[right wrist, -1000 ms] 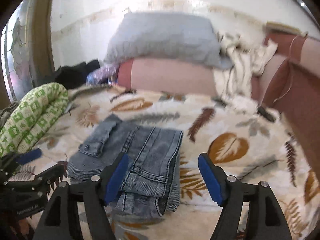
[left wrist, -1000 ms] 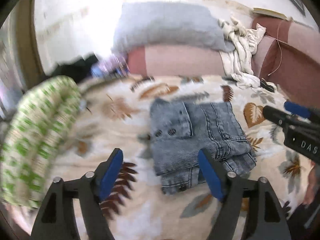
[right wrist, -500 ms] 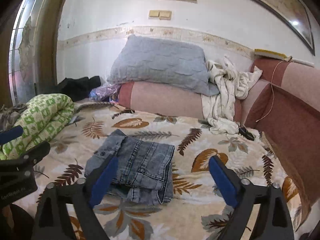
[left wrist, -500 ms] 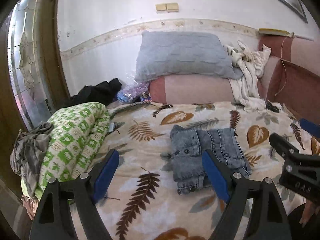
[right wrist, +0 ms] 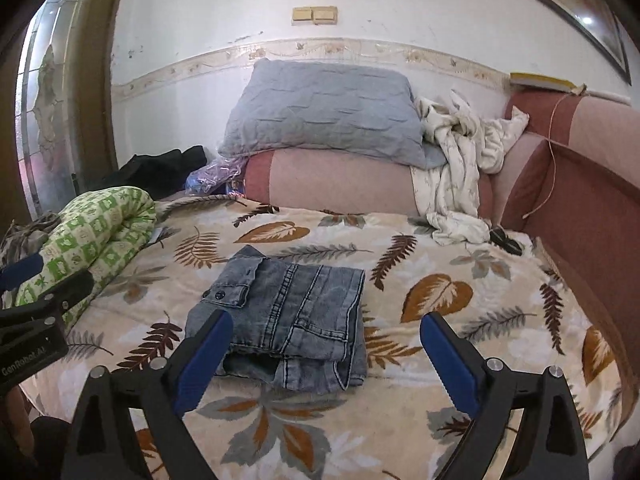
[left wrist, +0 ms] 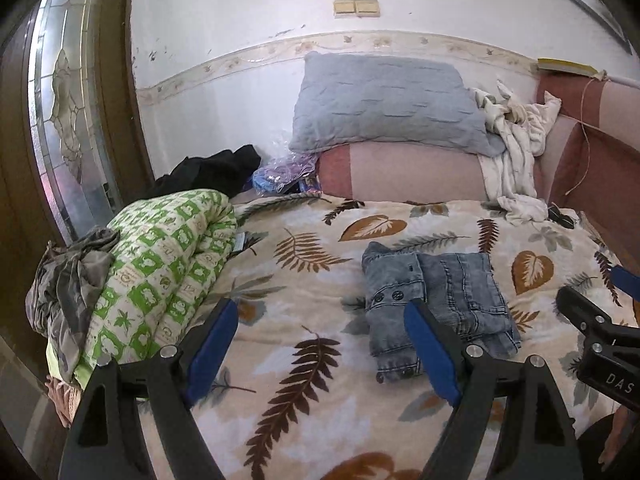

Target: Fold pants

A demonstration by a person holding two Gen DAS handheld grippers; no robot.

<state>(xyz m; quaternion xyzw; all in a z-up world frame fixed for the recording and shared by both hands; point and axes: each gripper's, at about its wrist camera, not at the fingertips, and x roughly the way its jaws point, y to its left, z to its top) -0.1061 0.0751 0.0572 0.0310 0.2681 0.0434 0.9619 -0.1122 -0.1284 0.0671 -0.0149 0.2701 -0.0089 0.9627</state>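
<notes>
The grey-blue denim pants (left wrist: 436, 304) lie folded into a compact stack on the leaf-print bed cover (left wrist: 312, 292); they also show in the right wrist view (right wrist: 296, 316). My left gripper (left wrist: 320, 344) is open and empty, held back from the pants and to their left. My right gripper (right wrist: 326, 352) is open and empty, held back from the near edge of the pants. Each gripper shows at the edge of the other's view.
A rolled green-and-white quilt (left wrist: 160, 272) lies at the bed's left edge. A grey pillow (left wrist: 388, 104) and a white crumpled cloth (left wrist: 516, 152) rest on the pink bolster (left wrist: 408, 172) at the back. A sofa arm (right wrist: 580, 216) borders the right side.
Both grippers have pulled back and up from the folded pants, so more of the bed and wall shows. The pants stay folded on the bed.
</notes>
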